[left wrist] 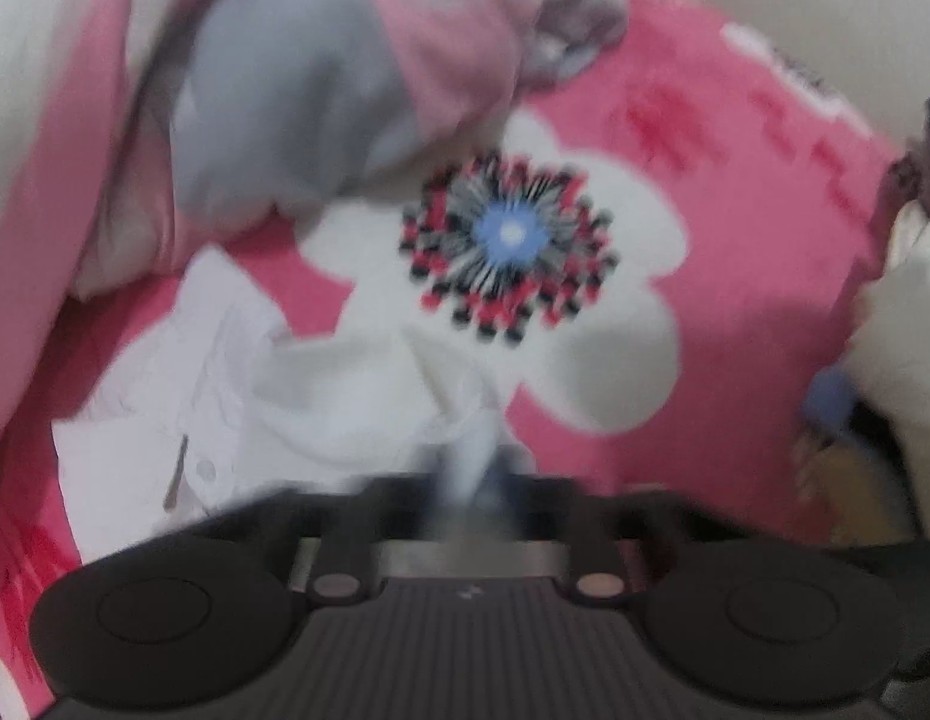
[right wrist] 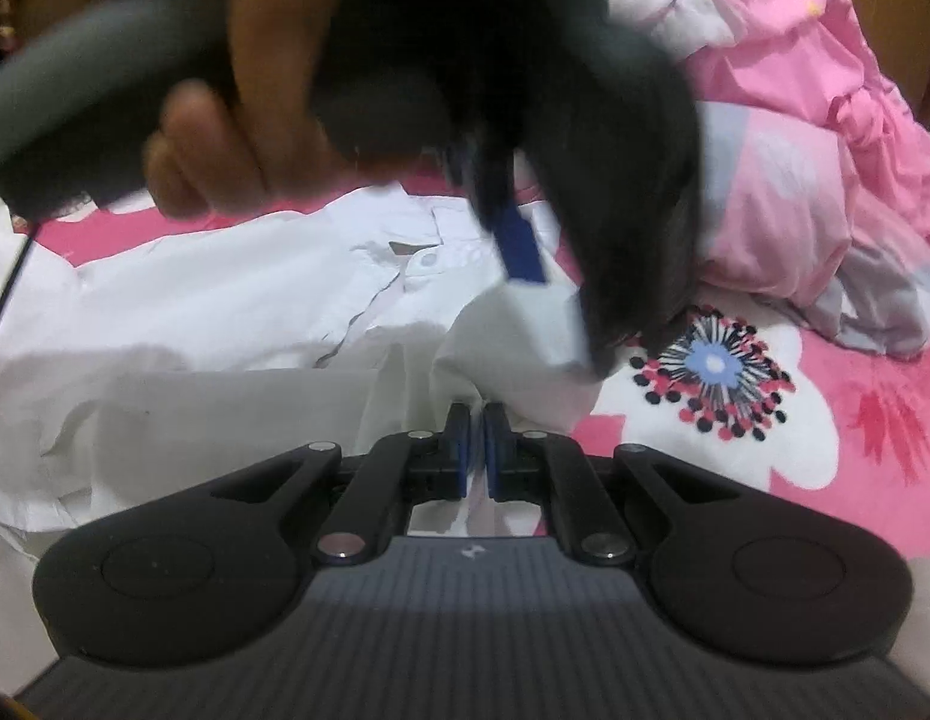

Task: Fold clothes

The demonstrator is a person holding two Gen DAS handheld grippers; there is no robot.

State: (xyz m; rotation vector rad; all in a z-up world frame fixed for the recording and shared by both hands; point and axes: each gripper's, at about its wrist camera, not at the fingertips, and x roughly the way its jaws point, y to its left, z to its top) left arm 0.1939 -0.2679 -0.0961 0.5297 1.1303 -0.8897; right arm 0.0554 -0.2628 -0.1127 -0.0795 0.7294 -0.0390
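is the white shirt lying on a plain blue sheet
No, the white button-up shirt lies on a pink bedsheet printed with large white flowers.

No words or numbers can be read anywhere. The only sign is a tiny pale mark on the ribbed grey body of each gripper, near the camera, on the left gripper (left wrist: 468, 471) and on the right gripper (right wrist: 476, 414). It is too small to tell.

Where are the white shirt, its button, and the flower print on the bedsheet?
white shirt (right wrist: 225, 288): right wrist view, flat front panel.
button (right wrist: 429, 258): right wrist view, its face near the collar.
flower print (right wrist: 715, 363): right wrist view, blue centre.
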